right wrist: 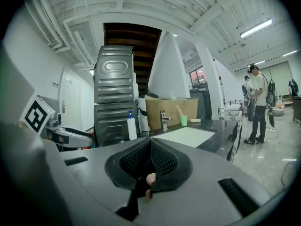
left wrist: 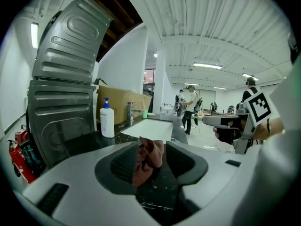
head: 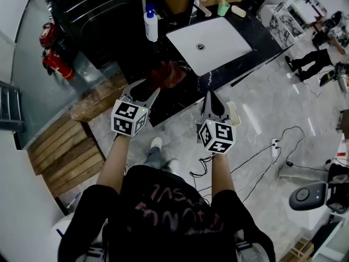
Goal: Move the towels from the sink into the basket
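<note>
A crumpled reddish-brown towel [head: 168, 74] lies on the black counter [head: 136, 59], left of the white sink [head: 218, 48]. My left gripper [head: 151, 87] reaches it from the near side. In the left gripper view the towel [left wrist: 149, 155] stands between the parted jaws of the left gripper [left wrist: 153, 144]; it lies against the left pad [left wrist: 123, 166], and bare counter shows beside the right pad. My right gripper [head: 210, 95] hovers off the counter's front edge, shut and empty [right wrist: 150, 141]. The sink basin shows only its drain. I see no basket.
A white soap bottle [head: 151, 25], a faucet [head: 197, 5] and a green cup [head: 223, 7] stand behind the sink. Stacked metal machines [right wrist: 115, 95] rise at the counter's left. Red fire extinguishers [head: 53, 61] and wooden pallets [head: 65, 152] are on the floor at left; cables [head: 272, 157] trail at right. People [right wrist: 256, 102] stand far off.
</note>
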Available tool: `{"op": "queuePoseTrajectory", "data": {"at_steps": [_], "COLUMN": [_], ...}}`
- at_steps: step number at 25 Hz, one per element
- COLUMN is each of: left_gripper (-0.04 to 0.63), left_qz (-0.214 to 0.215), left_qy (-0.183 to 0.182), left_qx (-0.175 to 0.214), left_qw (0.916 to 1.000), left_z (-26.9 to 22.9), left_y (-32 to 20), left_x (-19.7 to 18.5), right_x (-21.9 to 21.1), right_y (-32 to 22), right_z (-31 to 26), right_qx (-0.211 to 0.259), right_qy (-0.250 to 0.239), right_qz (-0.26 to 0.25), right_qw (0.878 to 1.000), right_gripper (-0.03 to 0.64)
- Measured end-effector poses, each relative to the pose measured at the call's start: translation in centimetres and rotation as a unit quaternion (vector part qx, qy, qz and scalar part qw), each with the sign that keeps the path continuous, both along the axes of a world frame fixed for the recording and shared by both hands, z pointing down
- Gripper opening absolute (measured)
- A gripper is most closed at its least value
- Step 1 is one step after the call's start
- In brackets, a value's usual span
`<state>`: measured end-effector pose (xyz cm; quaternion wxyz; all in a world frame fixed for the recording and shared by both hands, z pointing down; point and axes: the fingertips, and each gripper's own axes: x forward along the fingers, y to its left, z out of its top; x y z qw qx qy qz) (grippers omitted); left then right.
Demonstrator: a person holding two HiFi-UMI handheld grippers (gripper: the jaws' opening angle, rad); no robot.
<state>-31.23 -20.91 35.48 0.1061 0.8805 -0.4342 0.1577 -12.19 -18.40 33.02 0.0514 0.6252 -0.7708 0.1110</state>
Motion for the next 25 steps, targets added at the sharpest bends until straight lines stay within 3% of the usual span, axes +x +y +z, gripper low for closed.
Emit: {"op": "queuePoseTrajectory", "data": {"at_steps": [4,9,19,25], "left_gripper": [0.262,0.304,0.344,0.343], "left_qz": [0.023,0.041,0.064,0.079], "left_qy": [-0.018,-0.031,-0.071,-0.108], "left_qx": [-0.019,-0.038,-0.080,-0.119], "left_qw": [0.9994,0.9980,0.9922,0.9839], "left_z": [1.9,3.8,7.5,9.9], "left_y": [-1.6,-3.7,-7.0,-7.7], "left_x": [1.3,2.7,4.2,4.3], "right_x": [0.3,0.8,2.0,2.5], "right_y": [-0.4,-0.7,-1.0,-1.1], "right_z": [0.7,1.3,1.9,2.1], "right_qx": [-0.009,-0.014,-0.023,-0.026], "right_qy": [0.001,0.004,0.011,0.014], "right_qz": [0.006,0.015,0.029,0.038], "right_qw": [1.000,1.000,0.999,0.999], "right_gripper": [0.015,0.015,0.015,0.015]}}
